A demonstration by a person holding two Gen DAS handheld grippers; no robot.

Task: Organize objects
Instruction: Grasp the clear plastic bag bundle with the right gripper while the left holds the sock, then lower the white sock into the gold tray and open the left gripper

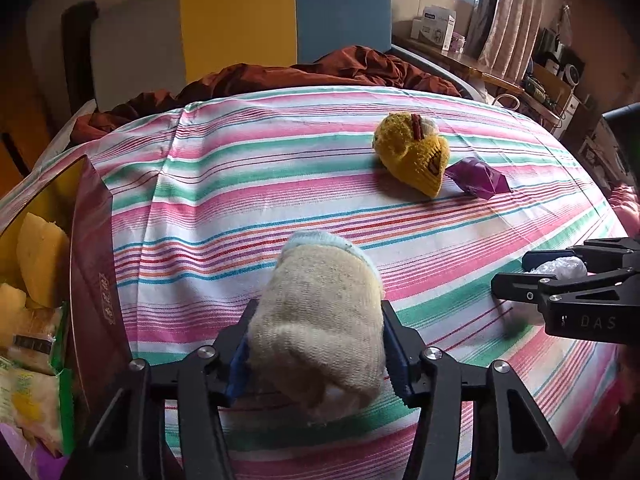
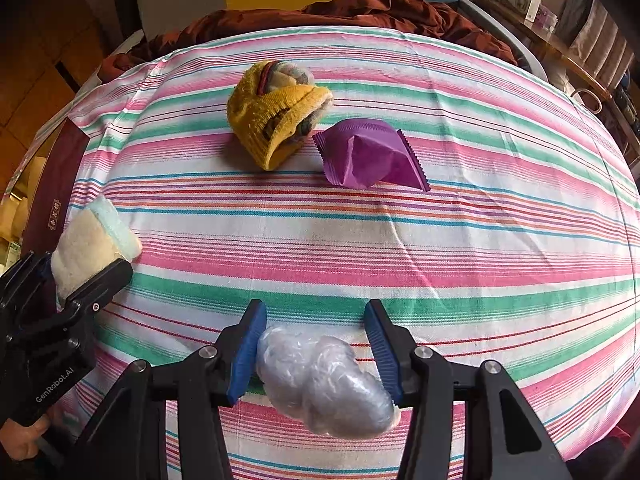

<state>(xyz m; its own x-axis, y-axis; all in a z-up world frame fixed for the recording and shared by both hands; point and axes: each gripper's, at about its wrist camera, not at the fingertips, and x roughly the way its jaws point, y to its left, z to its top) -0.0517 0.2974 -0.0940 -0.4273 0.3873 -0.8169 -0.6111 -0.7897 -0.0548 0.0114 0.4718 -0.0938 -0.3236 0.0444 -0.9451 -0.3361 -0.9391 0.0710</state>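
My left gripper (image 1: 318,312) is shut on a rolled cream sock with a pale blue cuff (image 1: 320,320), held above the striped sheet (image 1: 240,184); gripper and sock show at the left of the right wrist view (image 2: 92,248). My right gripper (image 2: 316,320) is shut on a crumpled clear plastic bag (image 2: 324,384); it shows at the right of the left wrist view (image 1: 556,268). A yellow rolled sock bundle (image 1: 412,154) (image 2: 272,116) and a purple snack packet (image 1: 478,178) (image 2: 368,156) lie side by side on the sheet, farther off.
A dark red box (image 1: 94,256) (image 2: 56,192) stands at the left edge, holding yellow pieces and green-edged snack packs (image 1: 32,376). A rust-brown blanket (image 1: 320,72) is bunched at the bed's far end. A cluttered shelf (image 1: 532,80) runs along the right wall.
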